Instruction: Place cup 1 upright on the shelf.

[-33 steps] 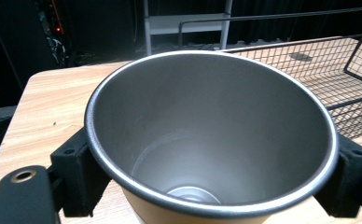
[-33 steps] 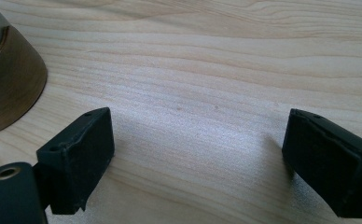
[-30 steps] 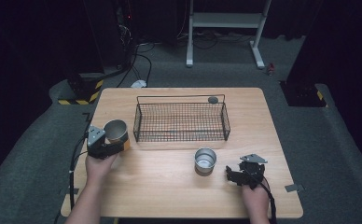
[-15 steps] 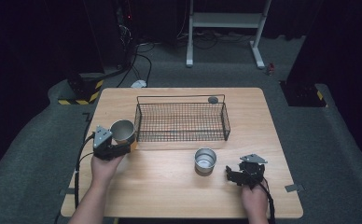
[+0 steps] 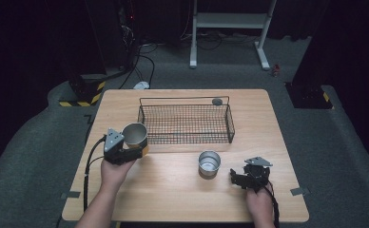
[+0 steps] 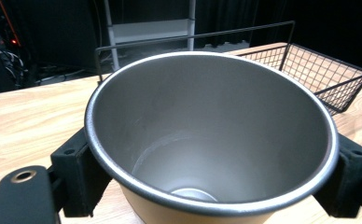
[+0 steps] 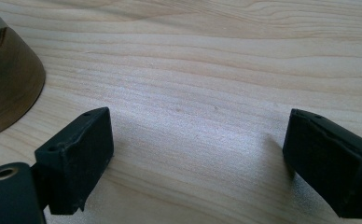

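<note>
Here the left gripper (image 5: 125, 151) pinches a metal cup (image 5: 135, 135) between its fingers (image 6: 79, 175), held just beside the left end of the wire basket (image 5: 186, 124), while the right gripper (image 5: 242, 179) rests on the bench (image 5: 173, 199) with fingers (image 7: 79, 158) spread, near a second cup (image 5: 209, 163).

The wire basket (image 5: 186, 124) blocks my left gripper (image 5: 125, 147) at 1 o'clock. Bare table (image 5: 173, 190) lies open at 5 o'clock, up to the steel cup (image 5: 209, 163) beside my right gripper (image 5: 242, 178).
</note>
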Tool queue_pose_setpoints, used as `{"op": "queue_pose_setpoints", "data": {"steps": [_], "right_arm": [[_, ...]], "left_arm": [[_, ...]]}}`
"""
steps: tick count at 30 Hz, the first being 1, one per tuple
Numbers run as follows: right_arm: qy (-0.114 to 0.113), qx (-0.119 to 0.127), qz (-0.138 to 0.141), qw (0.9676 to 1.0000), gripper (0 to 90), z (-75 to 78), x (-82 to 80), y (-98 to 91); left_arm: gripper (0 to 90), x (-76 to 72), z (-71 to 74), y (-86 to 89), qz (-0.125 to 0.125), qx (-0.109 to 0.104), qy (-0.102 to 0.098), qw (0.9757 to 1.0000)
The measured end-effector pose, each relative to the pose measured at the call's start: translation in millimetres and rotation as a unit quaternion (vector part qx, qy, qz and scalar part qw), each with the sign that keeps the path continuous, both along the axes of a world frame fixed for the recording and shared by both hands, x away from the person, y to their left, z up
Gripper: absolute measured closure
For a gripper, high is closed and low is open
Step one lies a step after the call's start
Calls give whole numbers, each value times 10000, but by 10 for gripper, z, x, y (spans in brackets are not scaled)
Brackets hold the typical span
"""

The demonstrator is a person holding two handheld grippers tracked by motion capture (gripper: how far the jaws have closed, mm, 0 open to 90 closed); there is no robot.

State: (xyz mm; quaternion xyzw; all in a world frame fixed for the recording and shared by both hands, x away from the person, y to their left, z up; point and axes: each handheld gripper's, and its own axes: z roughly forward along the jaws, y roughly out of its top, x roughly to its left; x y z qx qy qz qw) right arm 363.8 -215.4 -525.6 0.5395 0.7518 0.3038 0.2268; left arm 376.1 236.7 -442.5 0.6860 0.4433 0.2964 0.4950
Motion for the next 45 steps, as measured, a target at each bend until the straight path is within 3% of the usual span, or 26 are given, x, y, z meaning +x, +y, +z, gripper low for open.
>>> {"op": "queue_pose_setpoints", "data": {"steps": [10,19,22,28,30,45], "right_arm": [[0,-3,1,10000,84,0,1,1],[-2,-5,2,10000,83,0,0,1],[0,-5,2,10000,84,0,1,1],[0,-3,1,10000,84,0,-2,1],[18,-1,-27,10000,84,2,-10,5],[25,-4,28,10000,82,4,-7,2]], "left_arm": [[142,-1,60,-86,-2,-147,105,9998],[142,-15,84,-172,101,-117,165,9997],[142,-26,110,-252,145,79,121,9998],[142,-15,174,-384,103,74,152,9998],[142,5,214,-424,75,-24,172,9998],[142,173,328,-603,-61,-131,150,9998]]}}
